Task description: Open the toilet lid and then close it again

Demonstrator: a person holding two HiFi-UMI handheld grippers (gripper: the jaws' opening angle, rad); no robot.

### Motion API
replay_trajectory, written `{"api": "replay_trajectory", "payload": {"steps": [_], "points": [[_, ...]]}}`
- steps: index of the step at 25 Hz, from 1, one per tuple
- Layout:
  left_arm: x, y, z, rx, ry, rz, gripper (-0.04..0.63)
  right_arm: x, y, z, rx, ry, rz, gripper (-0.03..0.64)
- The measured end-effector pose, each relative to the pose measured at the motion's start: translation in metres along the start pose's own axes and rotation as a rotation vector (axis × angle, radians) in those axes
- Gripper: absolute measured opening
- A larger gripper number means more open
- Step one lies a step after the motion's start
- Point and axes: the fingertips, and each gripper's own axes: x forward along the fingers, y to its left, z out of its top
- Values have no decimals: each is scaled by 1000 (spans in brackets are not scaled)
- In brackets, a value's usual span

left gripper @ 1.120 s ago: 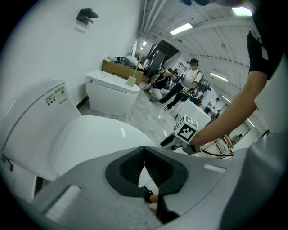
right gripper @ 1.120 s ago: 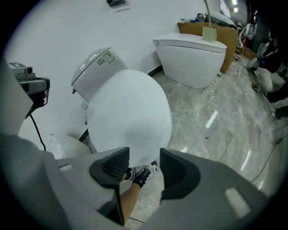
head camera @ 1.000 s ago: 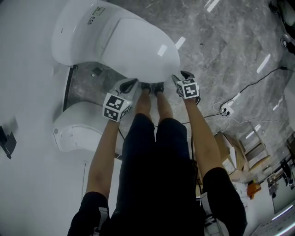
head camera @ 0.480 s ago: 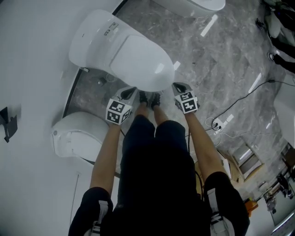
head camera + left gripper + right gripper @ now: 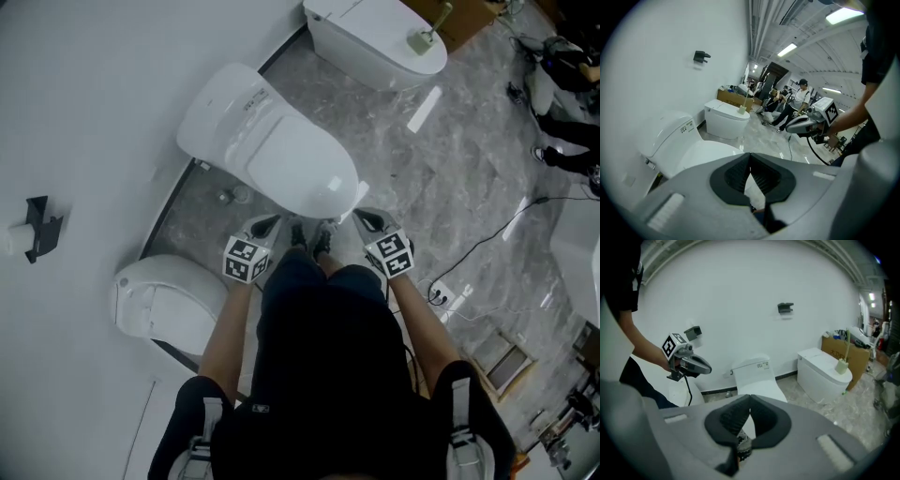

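while the person stands at its front end, toilet lid (image 5: 300, 169): down flat and closed, on the white toilet (image 5: 225, 108) by the wall
left gripper (image 5: 270, 222): fingers pressed together, nothing in them, up in the air by the lid's front left side, not touching it
right gripper (image 5: 362, 217): fingers have just been closing and now meet, nothing between them, by the lid's front right side, not touching it
next toilet (image 5: 375, 37): further along the wall, small pale green thing (image 5: 424, 39) on top
floor (image 5: 450, 169): grey stone
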Motion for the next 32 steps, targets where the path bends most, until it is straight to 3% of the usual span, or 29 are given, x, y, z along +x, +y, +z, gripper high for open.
{"api": "replay_trajectory", "payload": {"steps": [5, 9, 21, 32], "points": [[-21, -23, 31, 59, -51, -19, 11, -34, 12, 63, -91, -125, -1, 3], [-29, -37, 66, 92, -113, -17, 11, -46, 18, 89, -124, -179, 8, 3], [-17, -64, 112, 188, -157, -75, 12, -58, 38, 97, -169, -176, 53, 3], [-18, -65, 112, 190, -142, -105, 12, -55, 38, 102, -136, -167, 62, 3]]}}
